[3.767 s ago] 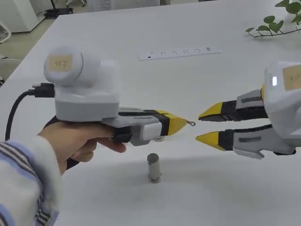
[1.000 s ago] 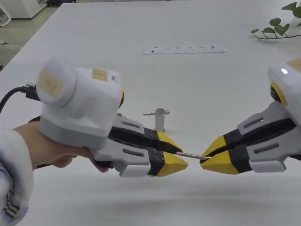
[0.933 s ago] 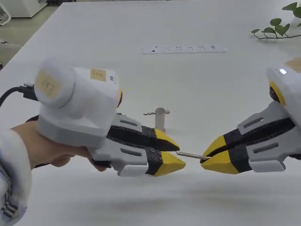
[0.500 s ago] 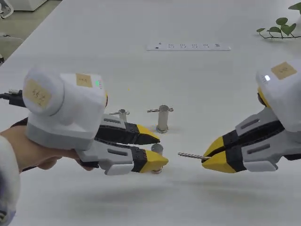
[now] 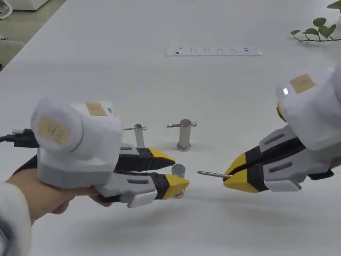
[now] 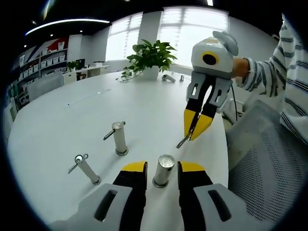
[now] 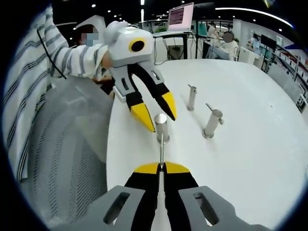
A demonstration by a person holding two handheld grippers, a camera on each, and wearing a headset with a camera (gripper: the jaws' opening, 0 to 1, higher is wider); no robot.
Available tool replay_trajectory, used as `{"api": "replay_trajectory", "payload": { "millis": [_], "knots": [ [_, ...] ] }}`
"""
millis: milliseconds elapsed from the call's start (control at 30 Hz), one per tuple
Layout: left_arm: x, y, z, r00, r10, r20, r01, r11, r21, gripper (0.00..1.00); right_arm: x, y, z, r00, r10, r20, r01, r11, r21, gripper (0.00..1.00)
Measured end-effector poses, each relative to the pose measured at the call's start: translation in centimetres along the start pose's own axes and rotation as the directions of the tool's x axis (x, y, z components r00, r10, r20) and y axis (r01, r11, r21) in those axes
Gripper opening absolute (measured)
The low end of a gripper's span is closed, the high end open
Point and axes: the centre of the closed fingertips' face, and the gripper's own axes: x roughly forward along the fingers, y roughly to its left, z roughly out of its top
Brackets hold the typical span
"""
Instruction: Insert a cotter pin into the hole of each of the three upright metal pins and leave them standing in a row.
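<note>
Three upright metal pins stand on the white table (image 5: 224, 90). The two rear pins (image 5: 139, 136) (image 5: 184, 134) each carry a cotter pin through the top. The front pin (image 5: 178, 170) (image 6: 164, 169) (image 7: 161, 127) has a bare top and stands between the jaws of my open left gripper (image 5: 179, 170) (image 6: 163, 166) (image 7: 160, 121), with small gaps on both sides. My right gripper (image 5: 228, 177) (image 6: 192, 134) (image 7: 161, 166) is shut on a cotter pin (image 5: 212, 174) (image 7: 161, 149). The cotter pin lies level, its free end a short way right of the front pin's top.
A white power strip (image 5: 213, 52) lies at the far side of the table. A potted plant's leaves (image 5: 319, 26) reach in at the far right. A mesh chair (image 7: 72, 159) stands by the table's near edge.
My left gripper let go of the cotter pin, opened, and moved back left around the front pin. The right gripper has kept hold of the cotter pin and edged toward that pin.
</note>
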Motion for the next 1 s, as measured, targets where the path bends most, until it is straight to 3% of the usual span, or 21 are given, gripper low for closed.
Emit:
{"api": "replay_trajectory", "payload": {
  "millis": [100, 433, 733, 1000],
  "knots": [
    [0.0, 0.2, 0.2, 0.9995, 0.023, 0.022, -0.022, 0.999, -0.042, 0.23, 0.2, -0.2, 0.0, 1.0000, -0.002, -0.002, 0.002, 1.000, 0.001, 0.04],
    [0.3, -0.4, -0.2, 0.9996, 0.028, 0.010, -0.027, 0.997, -0.066, 0.15, 0.9, -0.5, 0.3, 0.9999, 0.015, -0.005, -0.016, 0.999, -0.036, 0.04],
    [0.1, -0.5, -0.6, 0.9993, 0.038, -0.004, -0.039, 0.996, -0.077, 0.14, 1.8, -0.7, 1.0, 0.9992, 0.038, -0.009, -0.039, 0.993, -0.108, 0.04],
    [0.0, -0.3, -0.7, 0.9989, 0.046, -0.008, -0.047, 0.995, -0.086, 0.14, 1.4, -0.6, 1.0, 0.9983, 0.057, -0.014, -0.058, 0.981, -0.187, 0.03]
  ]
}}
